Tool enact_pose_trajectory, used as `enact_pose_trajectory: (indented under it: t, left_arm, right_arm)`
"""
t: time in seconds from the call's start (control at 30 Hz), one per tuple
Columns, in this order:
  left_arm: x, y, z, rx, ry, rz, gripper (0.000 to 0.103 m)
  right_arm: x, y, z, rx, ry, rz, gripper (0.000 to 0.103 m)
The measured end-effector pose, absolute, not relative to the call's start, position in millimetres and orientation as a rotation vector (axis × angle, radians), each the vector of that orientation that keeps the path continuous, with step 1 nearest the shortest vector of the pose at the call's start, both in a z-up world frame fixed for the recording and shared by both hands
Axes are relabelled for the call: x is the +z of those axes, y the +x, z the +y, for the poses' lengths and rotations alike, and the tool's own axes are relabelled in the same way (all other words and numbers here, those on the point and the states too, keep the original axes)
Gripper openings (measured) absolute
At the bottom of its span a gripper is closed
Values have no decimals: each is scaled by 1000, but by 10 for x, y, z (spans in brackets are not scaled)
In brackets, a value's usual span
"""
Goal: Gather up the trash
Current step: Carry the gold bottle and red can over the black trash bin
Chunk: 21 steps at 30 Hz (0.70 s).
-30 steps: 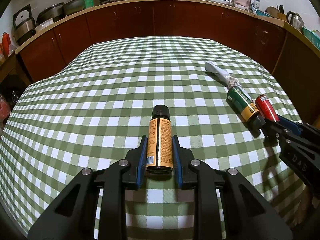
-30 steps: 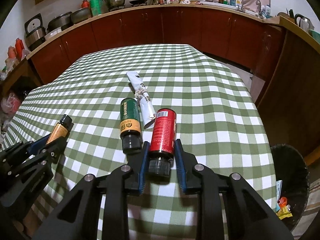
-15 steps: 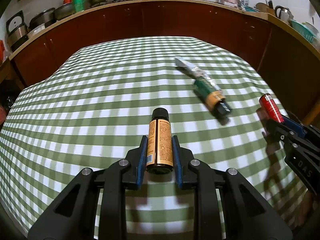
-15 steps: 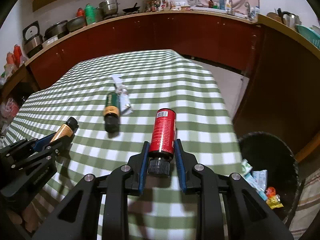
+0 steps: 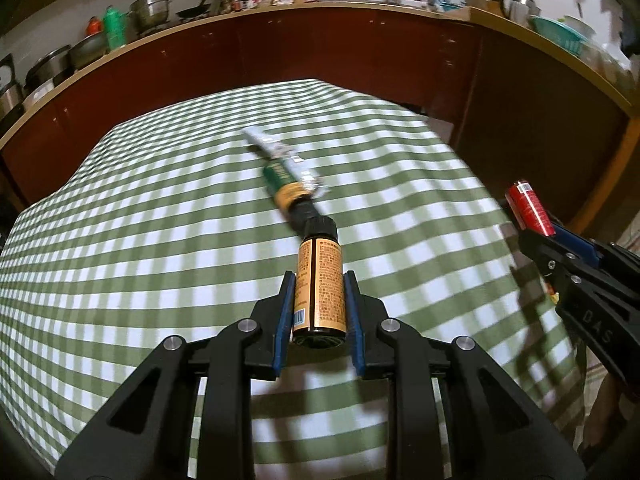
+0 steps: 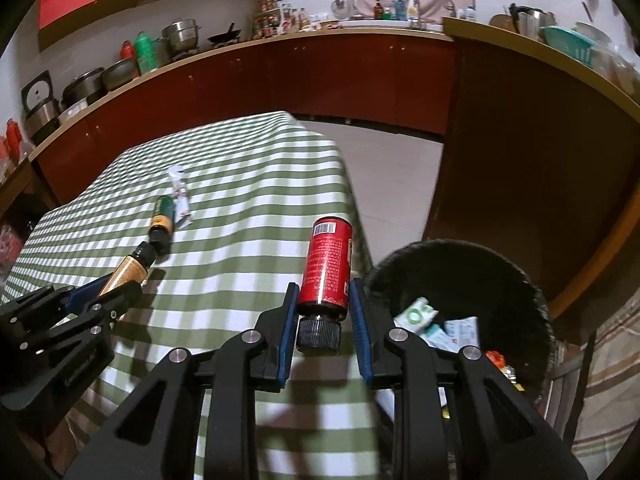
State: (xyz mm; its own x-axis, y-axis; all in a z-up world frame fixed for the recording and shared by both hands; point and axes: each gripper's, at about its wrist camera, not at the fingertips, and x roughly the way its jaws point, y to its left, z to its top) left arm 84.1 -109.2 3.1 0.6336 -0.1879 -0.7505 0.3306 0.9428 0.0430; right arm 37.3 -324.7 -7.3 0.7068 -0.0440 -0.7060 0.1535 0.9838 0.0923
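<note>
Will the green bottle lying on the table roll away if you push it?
Probably, if nudged sideways: the green bottle is round and lies on its side on the checked tablecloth. The crumpled white wrapper beside it might stop a roll that way. The cloth looks soft, which would likely slow it.

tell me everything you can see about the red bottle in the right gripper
The red bottle is a small cylinder with a glossy red printed label, a barcode at its base end and a ribbed black screw cap. The right gripper clamps it near the cap, base pointing forward, held in the air near the table's edge beside the black trash bin.
</note>
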Motion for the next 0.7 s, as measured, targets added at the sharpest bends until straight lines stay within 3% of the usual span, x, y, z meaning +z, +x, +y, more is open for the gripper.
enact_pose_trajectory:
  t: [0.7]
  left_arm:
    - [-72,522,-2261,-453,291,797,23]
  right_arm:
    - [-134,-68,-4033,-257,223,758,26]
